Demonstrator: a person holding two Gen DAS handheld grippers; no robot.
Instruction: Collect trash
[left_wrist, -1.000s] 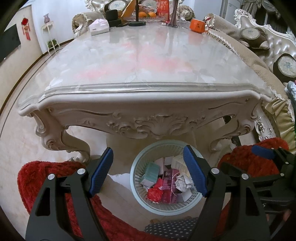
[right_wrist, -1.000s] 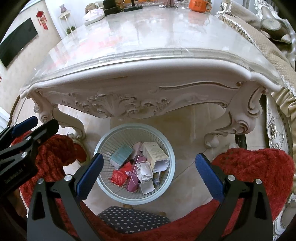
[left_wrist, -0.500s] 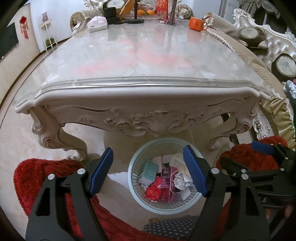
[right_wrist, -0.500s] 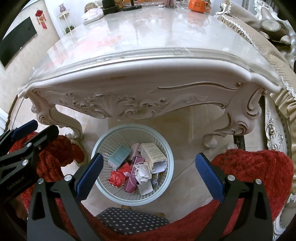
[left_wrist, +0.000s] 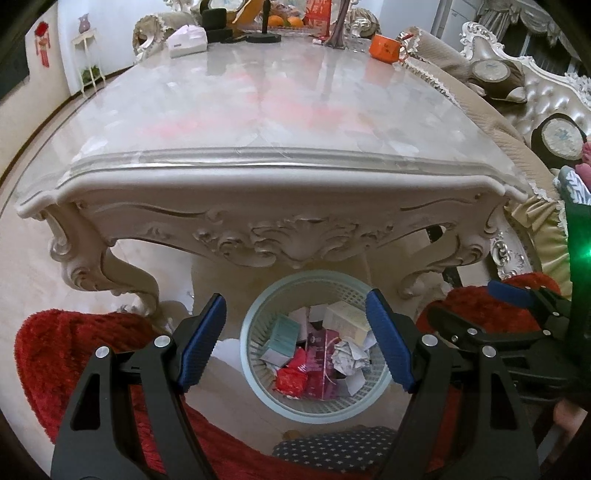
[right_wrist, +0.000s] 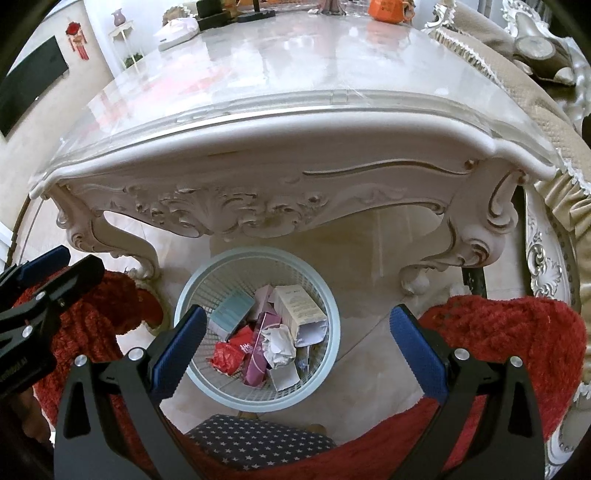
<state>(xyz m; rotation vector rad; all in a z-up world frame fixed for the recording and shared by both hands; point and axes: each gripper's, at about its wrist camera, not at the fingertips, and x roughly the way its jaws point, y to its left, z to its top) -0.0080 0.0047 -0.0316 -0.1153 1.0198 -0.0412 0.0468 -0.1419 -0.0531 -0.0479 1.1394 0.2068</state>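
A pale green mesh waste basket (left_wrist: 258, 384) (right_wrist: 192, 295) stands on the floor under the near end of an ornate white table. Inside it lie several pieces of trash: a teal box (right_wrist: 232, 314), a cream carton (right_wrist: 297, 306), a crumpled white paper (right_wrist: 279, 345), a red wrapper (right_wrist: 227, 356) and a maroon box (left_wrist: 321, 363). My left gripper (left_wrist: 297, 341) hangs open above the basket, nothing between its blue pads. My right gripper (right_wrist: 301, 349) is open over the basket too, also empty. Each gripper shows at the edge of the other's view.
The marble table top (left_wrist: 258, 99) is bare near me; at its far end stand an orange cup (left_wrist: 384, 47), a white tissue box (left_wrist: 186, 41), dark objects and fruit. Carved table legs (right_wrist: 122, 243) flank the basket. Red fuzzy fabric (right_wrist: 506, 332) and star-patterned cloth (right_wrist: 255, 439) lie below.
The left wrist view has tilted slightly, so the table and basket sit a little lower in the picture. Both grippers stay open and empty over the basket.
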